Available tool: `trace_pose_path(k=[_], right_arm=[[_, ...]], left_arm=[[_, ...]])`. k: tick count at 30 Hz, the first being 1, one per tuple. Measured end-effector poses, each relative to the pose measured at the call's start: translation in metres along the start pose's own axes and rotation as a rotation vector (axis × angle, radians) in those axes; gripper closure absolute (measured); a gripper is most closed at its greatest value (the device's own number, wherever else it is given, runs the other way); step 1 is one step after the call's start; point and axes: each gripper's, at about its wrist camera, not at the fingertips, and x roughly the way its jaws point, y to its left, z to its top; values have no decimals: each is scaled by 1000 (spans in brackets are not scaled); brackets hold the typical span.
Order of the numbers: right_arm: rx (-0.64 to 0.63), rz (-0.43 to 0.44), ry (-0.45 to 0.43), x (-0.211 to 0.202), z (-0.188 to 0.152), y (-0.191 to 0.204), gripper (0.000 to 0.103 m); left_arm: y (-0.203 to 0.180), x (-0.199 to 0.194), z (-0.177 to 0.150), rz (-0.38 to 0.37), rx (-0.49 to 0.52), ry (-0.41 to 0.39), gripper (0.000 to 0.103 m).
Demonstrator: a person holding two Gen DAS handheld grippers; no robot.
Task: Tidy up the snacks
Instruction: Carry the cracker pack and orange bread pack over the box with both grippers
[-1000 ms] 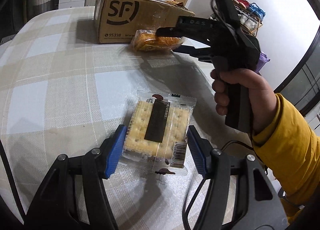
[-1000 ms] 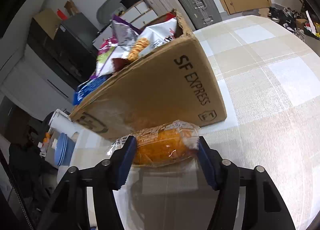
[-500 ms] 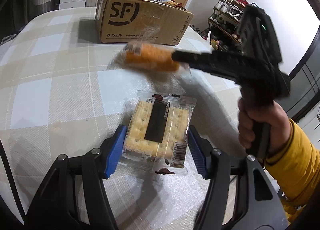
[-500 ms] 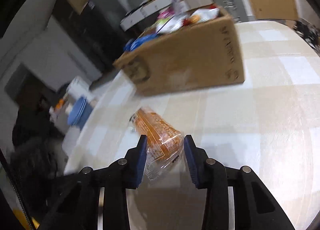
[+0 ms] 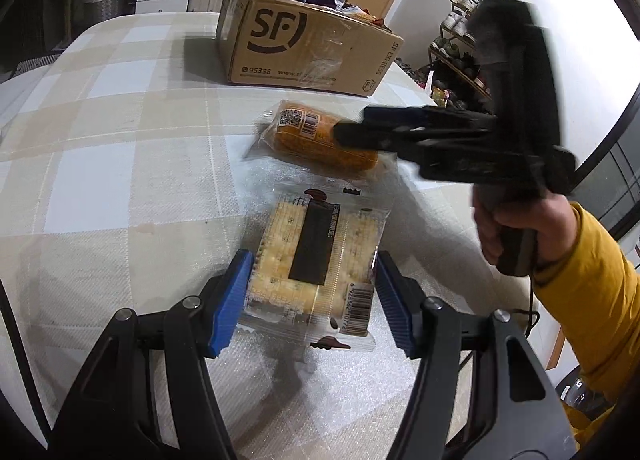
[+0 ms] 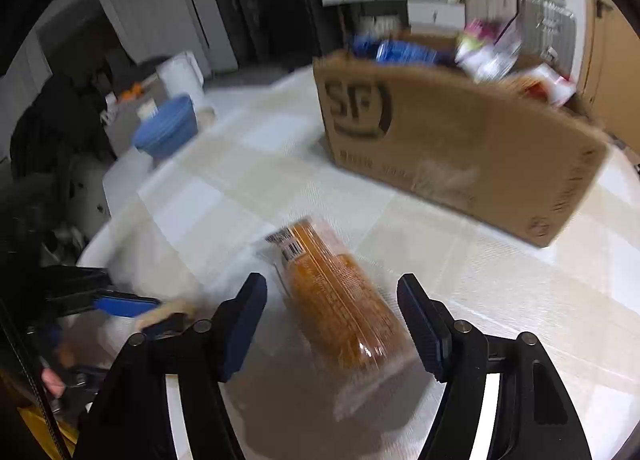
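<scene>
Now letting go: right gripper (image 6: 332, 326) jaws opening, orange snack pack (image 6: 340, 312) lying loose between them on the bench (image 5: 120, 163). Best to open wide, then lift straight off. Left gripper (image 5: 310, 298) jaws partly open around cracker pack (image 5: 316, 256); squeeze unclear. Blurry cardboard box (image 6: 452, 147) beyond the jaws.

Right gripper (image 5: 352, 131) motion-blurred and covering part of orange pack (image 5: 316, 139), box (image 6: 452, 143) lettering smeared, snacks in box (image 6: 484, 51) indistinct, left gripper (image 6: 132, 312) blurred at frame edge
</scene>
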Motion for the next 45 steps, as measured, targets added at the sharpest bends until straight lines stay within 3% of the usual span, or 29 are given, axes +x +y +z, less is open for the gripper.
trace_pose_path(k=[2,4,7,10,16,26,35,45], right_arm=[[-12,-28,21,9,1,1,45],[0,-3,30,10,2,1,64],[38,22,36,6,-1,1,65],[46,41,-12,-10,-11,3,65],[155,115,-184,-83,-23,8,65],[213,175,-442,-197,-52,36,65],[306,146,-507,-229,-107,42,65],[340,156,-509,-224,-120,38,65]], left_arm=[[2,-2,-1,4,-10,1,44],[4,-3,-2,8,-18,2,44],[6,-7,-3,11,-30,-4,44],[4,-14,-2,25,-26,-18,44],[-2,-50,1,137,-67,-132,44],[-47,-112,1,172,-14,-280,44],[-82,-149,-9,181,33,-352,44],[-92,-159,-21,178,31,-341,44]])
